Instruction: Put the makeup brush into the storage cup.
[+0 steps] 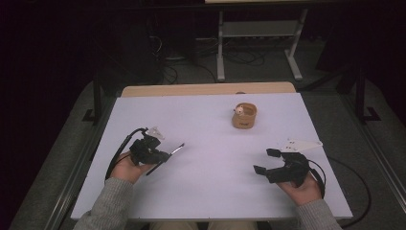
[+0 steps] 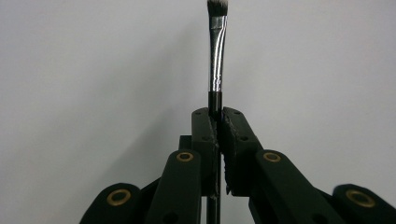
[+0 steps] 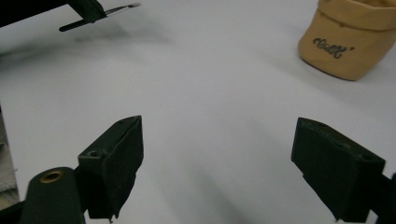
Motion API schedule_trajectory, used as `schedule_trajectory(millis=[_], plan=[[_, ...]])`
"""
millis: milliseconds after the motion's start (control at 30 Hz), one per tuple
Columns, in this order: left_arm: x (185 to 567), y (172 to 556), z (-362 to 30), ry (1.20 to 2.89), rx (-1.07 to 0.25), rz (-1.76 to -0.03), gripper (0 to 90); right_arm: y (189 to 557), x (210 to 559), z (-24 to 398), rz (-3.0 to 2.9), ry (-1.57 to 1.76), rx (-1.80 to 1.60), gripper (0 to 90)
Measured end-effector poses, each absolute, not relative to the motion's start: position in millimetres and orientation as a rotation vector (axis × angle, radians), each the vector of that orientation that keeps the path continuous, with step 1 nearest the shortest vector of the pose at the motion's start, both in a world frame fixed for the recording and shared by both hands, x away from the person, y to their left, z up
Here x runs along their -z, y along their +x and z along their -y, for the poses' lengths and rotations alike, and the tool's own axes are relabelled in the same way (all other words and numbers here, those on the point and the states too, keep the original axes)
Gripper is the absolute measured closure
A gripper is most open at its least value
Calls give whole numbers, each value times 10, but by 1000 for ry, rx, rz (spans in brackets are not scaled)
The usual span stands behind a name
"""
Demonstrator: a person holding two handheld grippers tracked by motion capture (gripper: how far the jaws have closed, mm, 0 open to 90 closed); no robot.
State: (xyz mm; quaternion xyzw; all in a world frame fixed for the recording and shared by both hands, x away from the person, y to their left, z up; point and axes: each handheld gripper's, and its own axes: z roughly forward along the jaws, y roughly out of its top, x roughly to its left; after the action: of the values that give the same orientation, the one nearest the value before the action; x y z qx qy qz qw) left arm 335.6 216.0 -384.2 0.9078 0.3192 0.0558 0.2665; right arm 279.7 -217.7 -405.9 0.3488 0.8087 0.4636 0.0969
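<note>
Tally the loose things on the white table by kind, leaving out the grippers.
Thin black-handled makeup brush with silver ferrule: 1
Tan fabric pouch with dark lettering: 1
Small pale round item inside the pouch: 1
Total: 3

High cam looks down/fwd over whole table (image 1: pixel 210 191). Left gripper cam sits close behind brush (image 2: pixel 217 51). Right gripper cam, low, faces pouch (image 3: pixel 355 37); shares brush, pouch w/ high cam.

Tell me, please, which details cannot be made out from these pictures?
- Brush: its handle end is hidden between the left gripper jaws in the left gripper view.
- Tan pouch: its top is cut off by the edge of the right gripper view.
- Contents of the pouch: too small in the high view.
</note>
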Motion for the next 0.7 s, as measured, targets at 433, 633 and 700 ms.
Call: schedule_trajectory(millis=[433,633,700], plan=[[3678,3219,-2156,2306,-86,-753,842,2919,3880,1973,-2474,990,-1395,164],[3614,3166,-2114,2262,-65,-691,841,2975,3770,1854,-2515,940,-1410,164],[3596,3150,-2103,2246,-55,-675,841,2987,3729,1817,-2534,925,-1419,164]])
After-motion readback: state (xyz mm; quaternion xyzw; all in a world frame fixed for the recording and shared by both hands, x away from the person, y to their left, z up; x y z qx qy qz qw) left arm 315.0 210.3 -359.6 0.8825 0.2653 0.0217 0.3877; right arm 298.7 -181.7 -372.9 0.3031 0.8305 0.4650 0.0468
